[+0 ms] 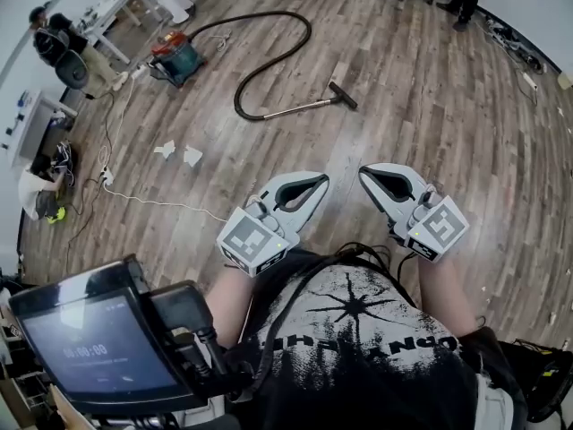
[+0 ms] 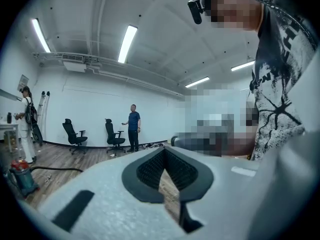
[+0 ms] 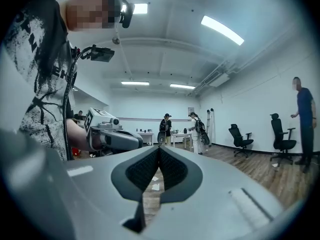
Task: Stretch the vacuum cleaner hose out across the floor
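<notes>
In the head view a black vacuum hose (image 1: pixel 273 56) lies in a loop on the wooden floor, running from a teal and red vacuum cleaner (image 1: pixel 175 56) at the upper left to a metal wand with a floor nozzle (image 1: pixel 341 95). My left gripper (image 1: pixel 320 181) and right gripper (image 1: pixel 365 172) hang close to my chest, far from the hose, tips turned toward each other. Both are shut with nothing between the jaws. The left gripper view catches the vacuum cleaner (image 2: pixel 21 176) at its left edge; in the right gripper view the left gripper (image 3: pixel 134 140) shows ahead.
White paper scraps (image 1: pixel 179 153) and a white cable (image 1: pixel 152 200) lie on the floor to my left. Desks and seated people (image 1: pixel 55 36) line the left wall. A person (image 2: pixel 132 127) stands by office chairs (image 2: pixel 73 135) at the far wall. A screen rig (image 1: pixel 94 339) sits at my lower left.
</notes>
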